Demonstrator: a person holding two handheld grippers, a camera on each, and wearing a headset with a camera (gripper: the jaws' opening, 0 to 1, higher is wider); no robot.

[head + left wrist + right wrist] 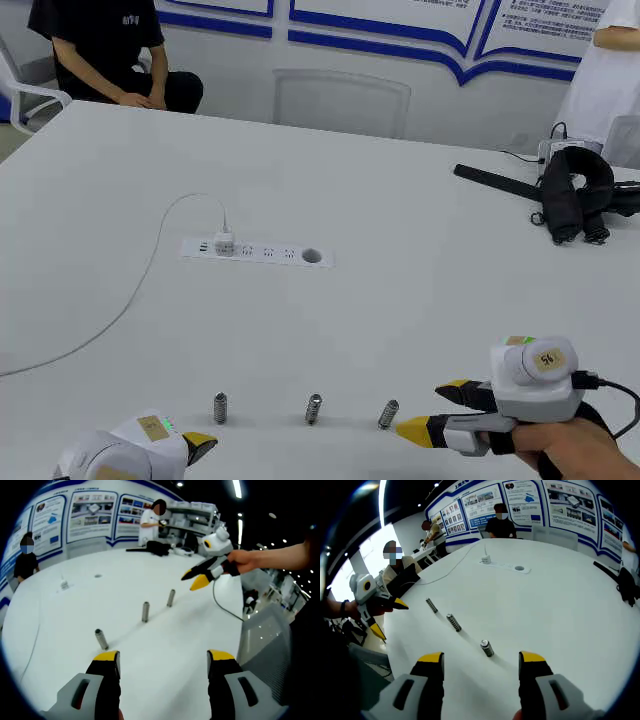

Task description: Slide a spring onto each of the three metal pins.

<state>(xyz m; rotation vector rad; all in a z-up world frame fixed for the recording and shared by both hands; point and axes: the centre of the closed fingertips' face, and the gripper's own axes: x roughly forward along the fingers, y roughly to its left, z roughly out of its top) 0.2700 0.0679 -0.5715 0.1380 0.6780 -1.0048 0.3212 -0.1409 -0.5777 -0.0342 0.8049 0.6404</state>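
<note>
Three short grey metal pins are standing in a row toward the 6 o'clock edge of the wide white bench (400, 180) in the head view, well apart from one another: the left pin (221, 407), the middle pin (314, 408) and the right pin (388, 414). Each is wearing a ribbed silver coil spring (453, 622) around its shaft. The right pin is appearing to lean a little toward 1 o'clock, while the other two are standing upright.

The white-and-grey right gripper (430, 408), held in a hand, is hovering at 3 o'clock of the right pin, just beside it and not touching. Its black, yellow-tipped fingers are spreading wide apart with nothing between them. In the right gripper view that same pin is sitting just beyond the gap, at 12 o'clock.

The matching left gripper (185, 447) is hanging at 7 o'clock of the left pin, near it but apart. In the left gripper view its fingers (106, 656) are also standing apart and gripping nothing, with the left pin lying at 11 o'clock of the gap, just past the fingertip.

Farther up the bench, at 11 o'clock of the pins, a white recessed power strip (270, 253) is carrying a white plug (223, 242).
</note>
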